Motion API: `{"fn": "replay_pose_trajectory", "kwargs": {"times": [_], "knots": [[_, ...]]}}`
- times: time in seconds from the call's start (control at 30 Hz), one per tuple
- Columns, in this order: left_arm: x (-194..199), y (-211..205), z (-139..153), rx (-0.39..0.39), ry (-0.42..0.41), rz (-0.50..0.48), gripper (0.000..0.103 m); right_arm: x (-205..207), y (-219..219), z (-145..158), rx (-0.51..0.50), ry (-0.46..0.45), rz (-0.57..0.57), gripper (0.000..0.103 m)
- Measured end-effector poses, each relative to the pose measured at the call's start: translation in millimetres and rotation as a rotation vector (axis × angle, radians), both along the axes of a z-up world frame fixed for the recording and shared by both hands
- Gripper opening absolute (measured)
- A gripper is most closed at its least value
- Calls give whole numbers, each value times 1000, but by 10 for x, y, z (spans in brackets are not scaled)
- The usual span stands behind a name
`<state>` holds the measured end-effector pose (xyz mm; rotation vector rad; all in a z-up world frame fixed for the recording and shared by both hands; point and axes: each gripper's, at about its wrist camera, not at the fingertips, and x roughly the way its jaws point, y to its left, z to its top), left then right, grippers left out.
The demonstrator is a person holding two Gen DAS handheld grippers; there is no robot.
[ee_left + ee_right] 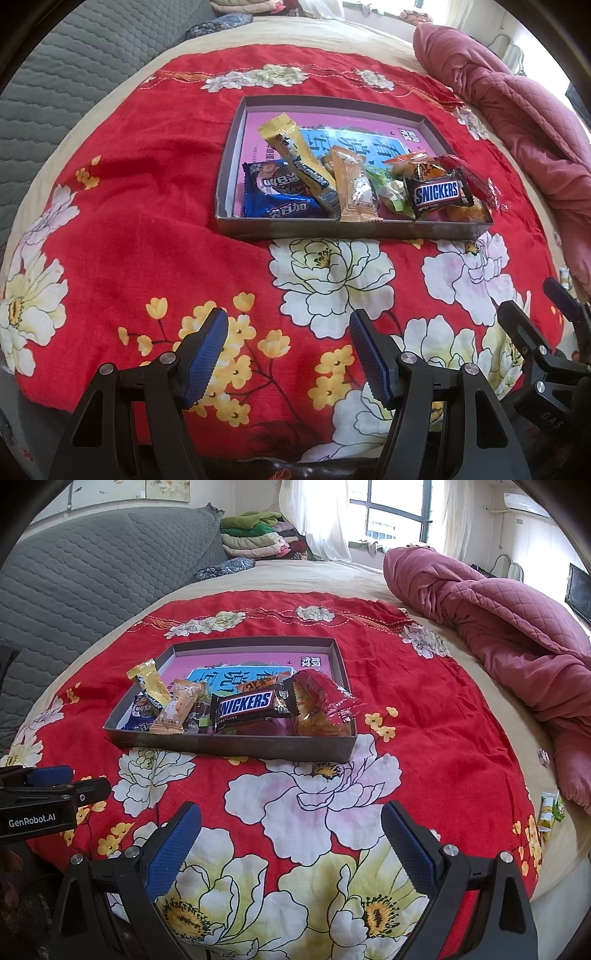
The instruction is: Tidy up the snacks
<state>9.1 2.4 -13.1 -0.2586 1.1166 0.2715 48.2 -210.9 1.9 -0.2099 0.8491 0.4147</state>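
Observation:
A shallow grey box [236, 122] [240, 744] sits on the red flowered cloth and holds several snacks at its near side: a Snickers bar [437, 192] [245, 705], a blue cookie pack [277, 195] [142, 710], a yellow bar [295, 158] [149, 685], an orange pack [354, 188] [179, 709] and a red-wrapped snack [476, 177] [321, 698]. My left gripper [288, 356] is open and empty, low over the cloth in front of the box. My right gripper [291, 843] is open and empty, also in front of the box. A green-and-white snack [550, 808] lies at the cloth's right edge.
A crumpled pink quilt [517, 107] [517, 627] lies along the right of the bed. A grey quilted headboard [92, 572] stands on the left. Folded clothes [258, 535] are stacked at the back. The right gripper shows at the left wrist view's right edge [546, 332].

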Motion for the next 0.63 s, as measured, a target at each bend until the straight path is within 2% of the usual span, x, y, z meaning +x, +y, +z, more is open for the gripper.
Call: {"fn": "replay_pose_trajectory", "kwargs": {"times": [0.47,0.63], "knots": [[45,69,-115,5,13,7,70,70,26,-84,35,38,14,98],[93,268,-171,-15,7,44,70,179,-99,-6,78,-9,-57,98]]}}
